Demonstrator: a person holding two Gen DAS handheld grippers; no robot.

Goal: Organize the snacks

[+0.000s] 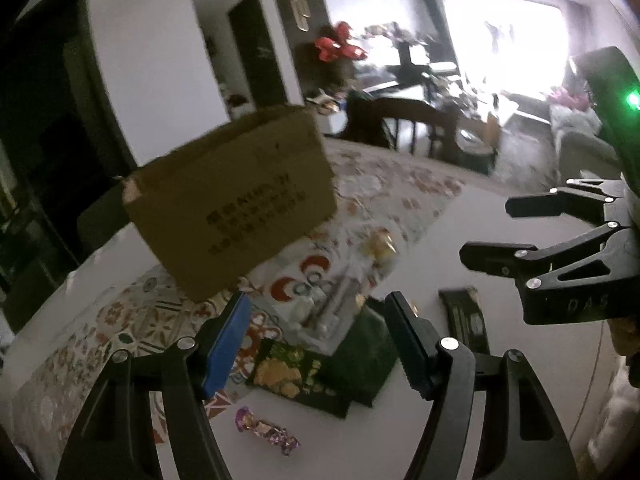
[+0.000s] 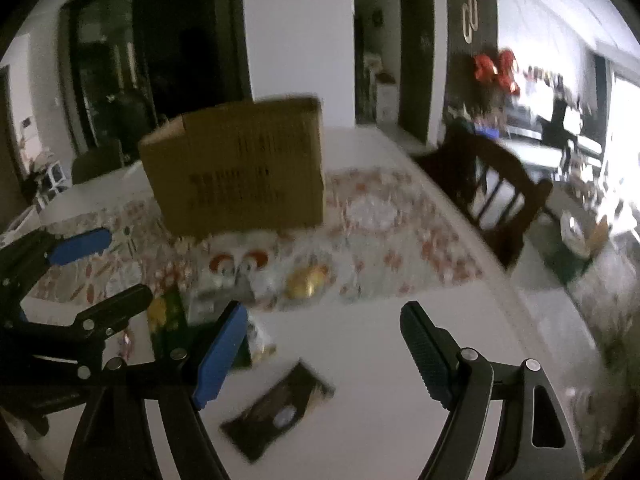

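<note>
An open brown cardboard box [image 1: 232, 204] [image 2: 240, 168] stands on the patterned table runner [image 1: 132, 320]. In front of it lie snacks: a green packet with yellow print [image 1: 296, 376] [image 2: 168, 316], a clear packet [image 1: 320, 308], a gold-wrapped sweet [image 1: 380, 244] [image 2: 306, 280], a purple-wrapped candy [image 1: 266, 430] and a flat dark packet [image 1: 466, 320] [image 2: 280, 412]. My left gripper [image 1: 320, 344] [image 2: 128, 264] hangs open just above the green packet, holding nothing. My right gripper [image 2: 324, 320] [image 1: 486, 230] is open over the white tabletop, above the dark packet, with nothing between its fingers.
The white table [image 2: 380, 360] curves away to the right, where a dark wooden chair [image 2: 492, 184] [image 1: 412, 120] stands at its edge. Beyond are a living room with a bright window and red flowers [image 1: 340, 44]. Both views are blurred.
</note>
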